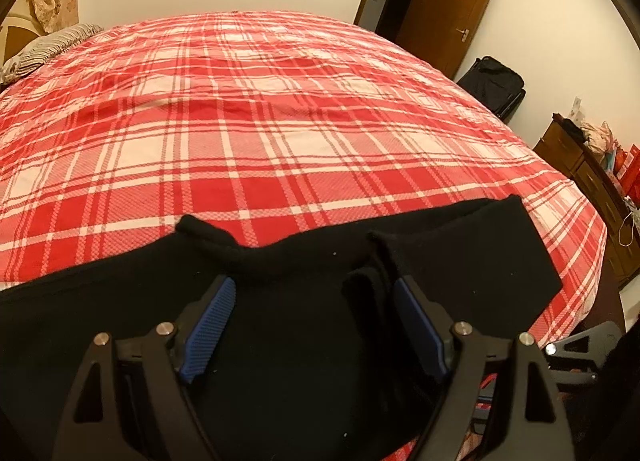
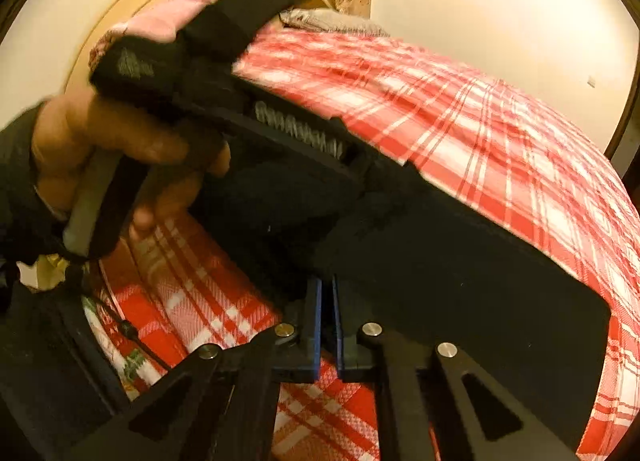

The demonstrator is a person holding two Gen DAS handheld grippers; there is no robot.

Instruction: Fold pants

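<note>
Pants [image 1: 280,321] between spread left fingers [image 1: 212,325]

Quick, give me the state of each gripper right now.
Left gripper: open, fingers wide apart over the black pants, not pinching them.
Right gripper: shut; whether it pinches the pants' edge cannot be told.

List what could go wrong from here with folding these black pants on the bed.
1. The left gripper stands open over the black pants; a fabric fold lies against its right pad and may snag or drag if it closes or lifts.
2. The right gripper is shut, apparently at the pants' edge; whether it holds cloth cannot be told, so a pull may come away with nothing.
3. The pants lie near the edge of the bed and could slide off.
</note>
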